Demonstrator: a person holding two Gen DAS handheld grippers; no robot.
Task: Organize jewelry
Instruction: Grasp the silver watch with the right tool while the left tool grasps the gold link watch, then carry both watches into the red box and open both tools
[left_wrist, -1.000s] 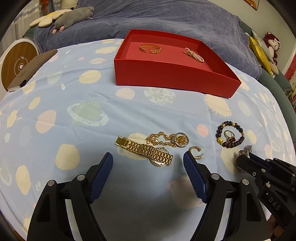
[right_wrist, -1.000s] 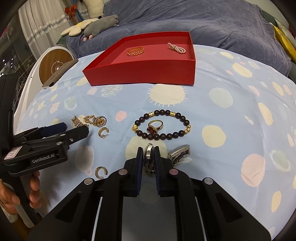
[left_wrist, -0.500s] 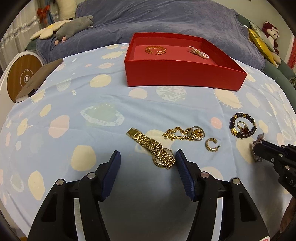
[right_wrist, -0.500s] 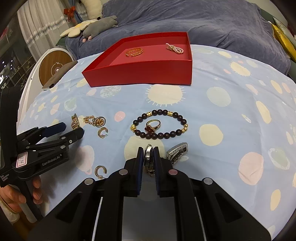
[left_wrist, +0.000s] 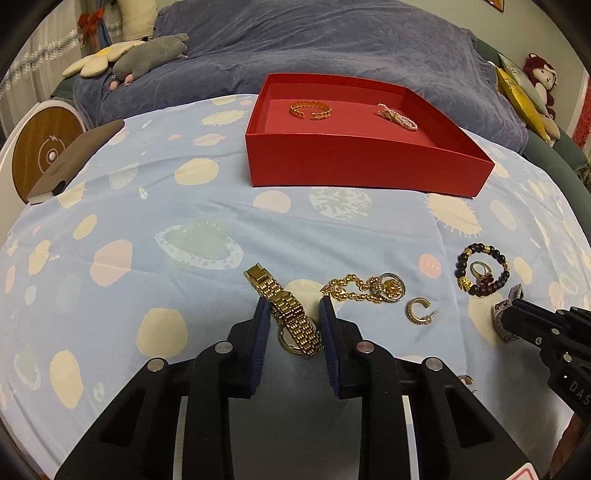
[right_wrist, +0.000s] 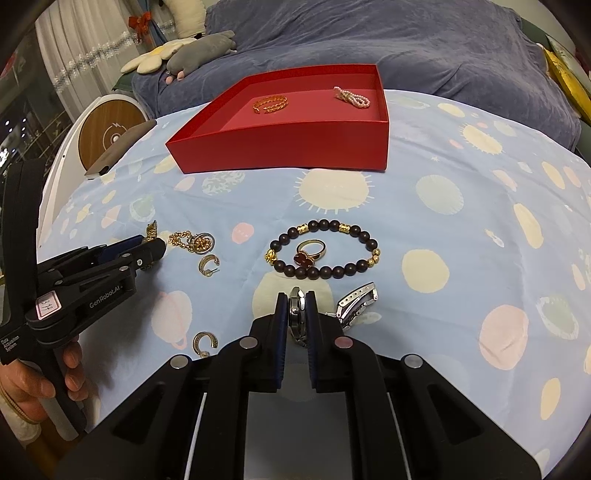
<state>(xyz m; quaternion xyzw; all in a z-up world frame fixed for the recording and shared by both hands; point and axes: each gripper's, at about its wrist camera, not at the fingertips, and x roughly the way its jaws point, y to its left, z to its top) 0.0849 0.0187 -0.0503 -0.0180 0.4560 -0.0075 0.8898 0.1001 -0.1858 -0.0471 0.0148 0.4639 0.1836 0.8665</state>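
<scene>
A red box (left_wrist: 362, 166) at the back holds a gold bracelet (left_wrist: 309, 109) and a pearl piece (left_wrist: 397, 116); the box also shows in the right wrist view (right_wrist: 280, 155). My left gripper (left_wrist: 291, 310) has its jaws closed in around a gold watch (left_wrist: 291, 319) lying on the cloth, touching or nearly touching its band. My right gripper (right_wrist: 296, 299) is shut on a silver watch (right_wrist: 356, 304), gripping its case. A gold chain with rings (left_wrist: 365, 288), a hoop earring (left_wrist: 419, 312), a dark bead bracelet (right_wrist: 321, 249) and a red-stone ring (right_wrist: 308, 254) lie between them.
A second hoop earring (right_wrist: 204, 341) lies near the front edge. A brown notebook (left_wrist: 74, 158) and a round wooden disc (left_wrist: 40, 151) are at the left. A blue blanket with plush toys (left_wrist: 147, 61) lies behind the box. The cloth (left_wrist: 184, 221) has pale spots.
My left gripper has moved forward over the gold watch and its jaws have closed from wide open to a narrow gap around the band. My right gripper has stayed shut on the silver watch.
</scene>
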